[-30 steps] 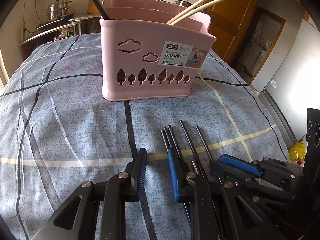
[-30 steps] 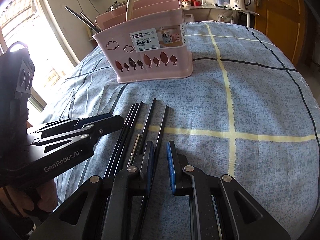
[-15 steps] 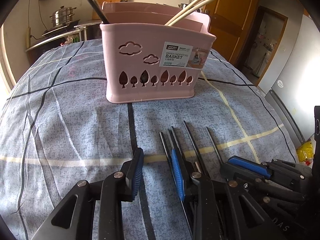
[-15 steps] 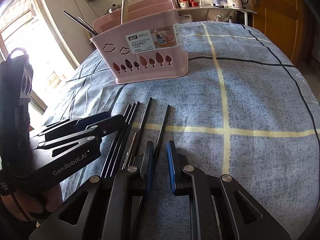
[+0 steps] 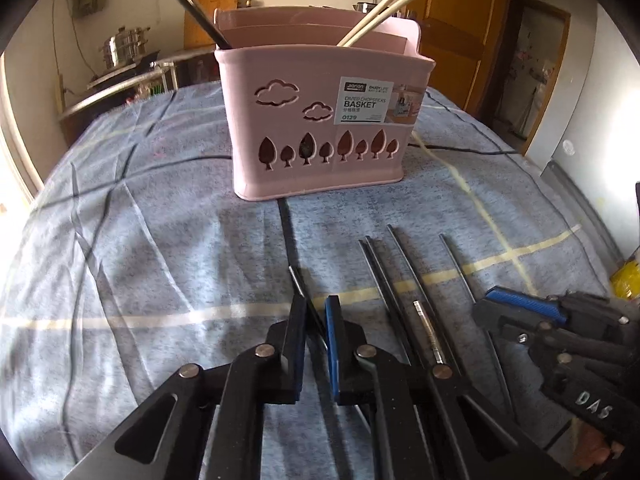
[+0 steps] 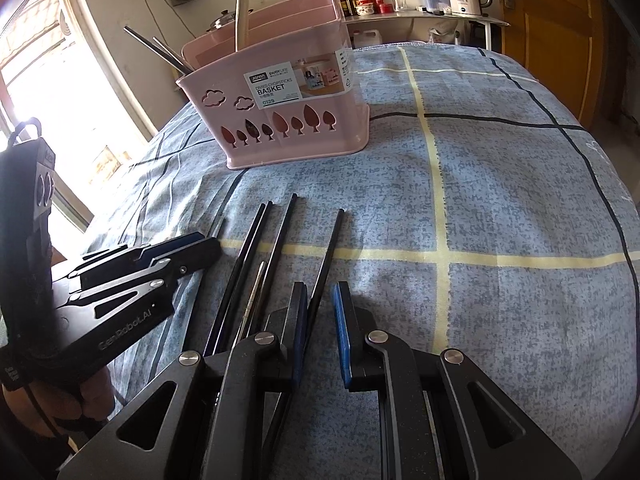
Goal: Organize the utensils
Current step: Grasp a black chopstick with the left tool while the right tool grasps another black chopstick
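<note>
Left wrist view: the left gripper (image 5: 316, 312) has narrowed from a wide-open stance half a second ago to a slim gap, and a single black chopstick (image 5: 298, 280) now sits between its blue pads, its tip poking forward toward the pink basket (image 5: 320, 152). The pads look pinched on it, though contact on both sides is hard to confirm. This chopstick has separated from the group: the remaining black chopsticks (image 5: 394, 280) lie side by side on the blue checked cloth (image 5: 140, 240) just to the right, with the right gripper (image 5: 520, 308) resting beside them. From the right wrist view, the right gripper (image 6: 320, 308) has its jaws slightly parted around another black chopstick (image 6: 326, 264) without visibly clamping it; I cannot tell whether it grips. The basket (image 6: 288, 120) stands well ahead, already holding dark chopsticks on one side and pale chopsticks (image 5: 384, 12) on the other. So one pick appears made; lifting and dropping it in with the dark ones would seem to follow.
</note>
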The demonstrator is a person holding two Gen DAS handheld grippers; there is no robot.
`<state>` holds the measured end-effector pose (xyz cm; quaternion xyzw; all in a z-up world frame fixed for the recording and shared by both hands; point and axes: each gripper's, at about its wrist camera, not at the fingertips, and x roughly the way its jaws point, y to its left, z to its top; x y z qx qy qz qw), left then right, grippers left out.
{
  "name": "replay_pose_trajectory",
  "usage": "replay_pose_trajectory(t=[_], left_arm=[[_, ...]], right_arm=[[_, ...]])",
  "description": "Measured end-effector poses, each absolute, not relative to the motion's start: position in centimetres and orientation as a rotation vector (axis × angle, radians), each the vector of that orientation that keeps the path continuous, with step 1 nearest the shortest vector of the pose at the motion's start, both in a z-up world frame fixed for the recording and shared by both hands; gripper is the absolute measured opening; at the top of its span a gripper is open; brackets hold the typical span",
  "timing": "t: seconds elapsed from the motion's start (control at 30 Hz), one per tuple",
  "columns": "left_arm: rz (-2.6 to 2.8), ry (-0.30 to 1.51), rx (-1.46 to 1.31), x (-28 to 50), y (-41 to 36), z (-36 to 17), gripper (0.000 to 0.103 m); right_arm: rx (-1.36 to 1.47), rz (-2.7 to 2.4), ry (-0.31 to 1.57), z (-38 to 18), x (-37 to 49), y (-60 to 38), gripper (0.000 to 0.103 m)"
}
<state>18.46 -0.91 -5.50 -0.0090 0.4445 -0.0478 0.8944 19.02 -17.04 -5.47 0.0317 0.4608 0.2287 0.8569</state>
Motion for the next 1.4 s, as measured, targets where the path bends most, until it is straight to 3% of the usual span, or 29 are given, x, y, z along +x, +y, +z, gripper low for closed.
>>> replay_pose_trajectory(t=[0.9, 1.0, 1.4], left_arm=[[-0.089, 0.973, -0.071, 18.5, 1.7, -5.3, 0.007], [-0.076, 0.972, -0.041, 18.0, 1.0, -5.3, 0.007], [-0.088, 1.005, -0.070, 17.9, 2.0, -4.3, 0.005]], right_arm=[[-0.055, 0.391, 1.026, -5.2, 20.6, -14.6, 0.013], [-0.061, 0.388, 1.029, -5.2, 20.4, -14.4, 0.008], [0.002, 0.443, 1.020, -3.9, 20.2, -14.8, 0.005]])
